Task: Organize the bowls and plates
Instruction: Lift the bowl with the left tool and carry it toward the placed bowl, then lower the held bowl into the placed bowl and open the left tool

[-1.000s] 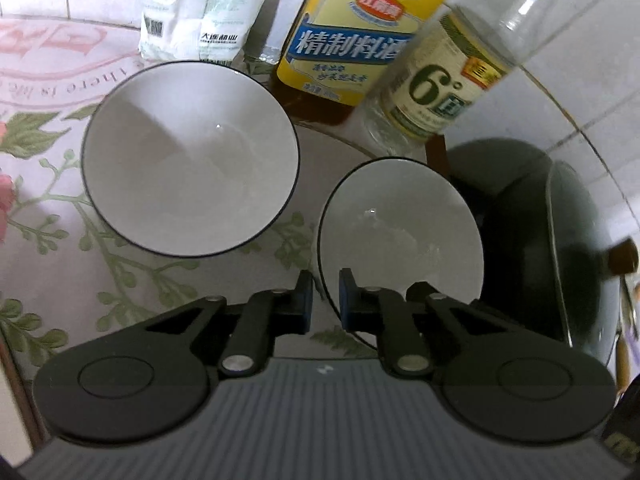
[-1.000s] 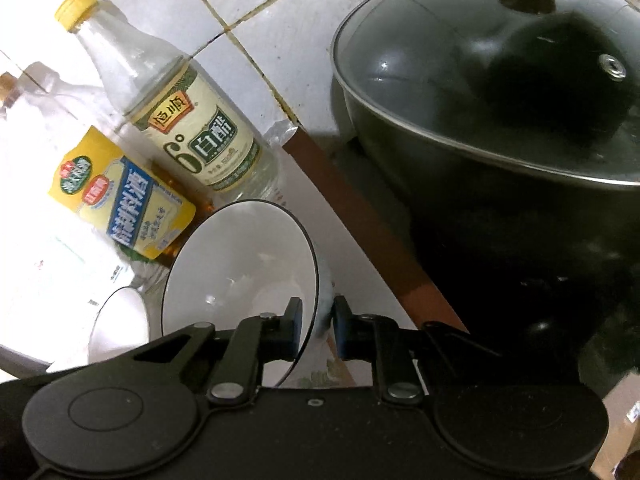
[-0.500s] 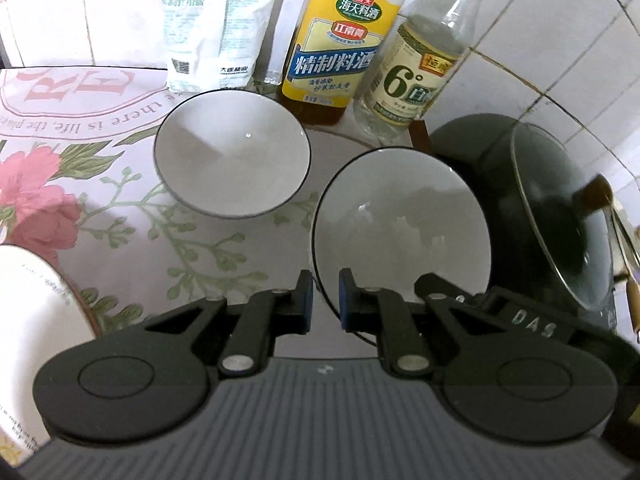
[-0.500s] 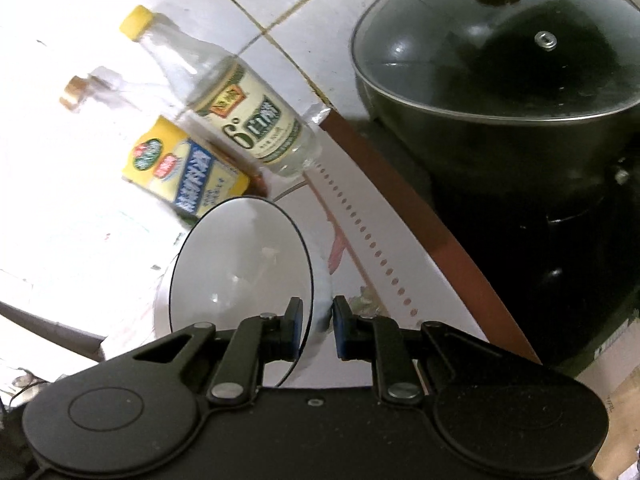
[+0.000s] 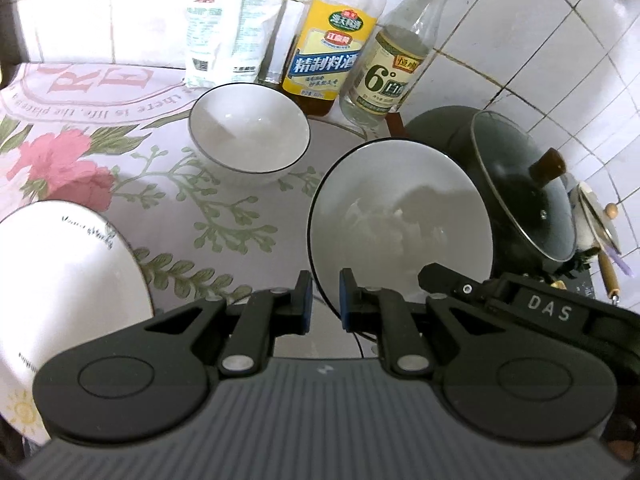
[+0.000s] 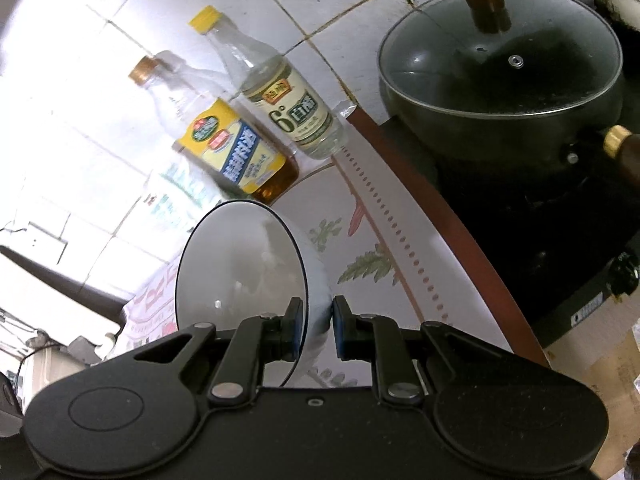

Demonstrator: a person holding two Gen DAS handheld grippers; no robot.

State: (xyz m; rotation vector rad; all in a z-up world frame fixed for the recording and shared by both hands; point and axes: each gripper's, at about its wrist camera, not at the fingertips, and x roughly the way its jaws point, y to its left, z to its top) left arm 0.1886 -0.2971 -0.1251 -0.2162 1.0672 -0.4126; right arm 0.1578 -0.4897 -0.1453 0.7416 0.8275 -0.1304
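Observation:
A white bowl with a thin black rim [image 5: 400,220] hangs tilted above the flowered tablecloth [image 5: 192,216]. My left gripper [image 5: 323,302] is shut on its near rim, one finger inside the bowl and one outside. My right gripper [image 6: 316,322] is shut on the same bowl [image 6: 240,280], clamping the wall further round the rim. Its black housing [image 5: 548,312] shows at the lower right of the left wrist view. A second, matching bowl [image 5: 248,136] stands upright on the cloth behind. A white printed plate [image 5: 60,280] fills the lower left.
Against the tiled wall stand a yellow-labelled bottle [image 5: 328,52], a clear vinegar bottle [image 5: 392,68] and a white bag [image 5: 224,36]. A dark pot with a glass lid [image 6: 500,60] sits on the stove to the right, beyond the table's brown edge [image 6: 460,240].
Both grippers rose and drew back with the bowl still in them. The second bowl and bottles receded. The printed plate and the right gripper's housing came into the left wrist view.

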